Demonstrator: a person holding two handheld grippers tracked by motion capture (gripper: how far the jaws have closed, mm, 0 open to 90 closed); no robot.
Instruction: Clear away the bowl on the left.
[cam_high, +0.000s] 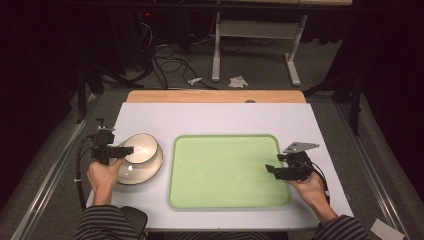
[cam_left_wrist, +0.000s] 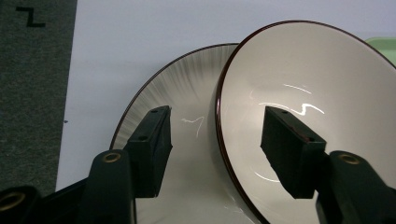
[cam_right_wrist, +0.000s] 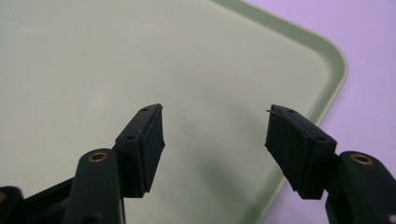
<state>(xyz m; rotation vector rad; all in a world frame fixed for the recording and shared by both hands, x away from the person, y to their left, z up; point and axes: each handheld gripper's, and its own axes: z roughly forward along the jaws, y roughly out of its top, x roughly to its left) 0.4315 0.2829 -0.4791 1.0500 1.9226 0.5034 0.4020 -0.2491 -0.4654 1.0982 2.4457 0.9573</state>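
Two bowls (cam_high: 131, 173) sit at the left of the white table (cam_high: 215, 117), one tilted inside or against the other: the upper bowl (cam_left_wrist: 308, 93) leans up on its edge, its white inside facing my left gripper (cam_left_wrist: 217, 140), and the lower bowl (cam_left_wrist: 182, 93) lies under and behind it, showing a streaked grey band below a dark rim. My left gripper's jaws stand wide apart and straddle the upper bowl's rim, one jaw over the lower bowl, the other inside the upper one; I cannot tell whether either pad touches the china. In the high view my left gripper (cam_high: 120, 150) reaches over the bowls from their left side. Just right of the bowls lies a green tray (cam_high: 225, 200), flat on the table. My right gripper (cam_right_wrist: 215, 140) hangs over the tray near its rounded corner, jaws wide and holding nothing. From above, that right gripper (cam_high: 272, 170) sits at the tray's right edge.
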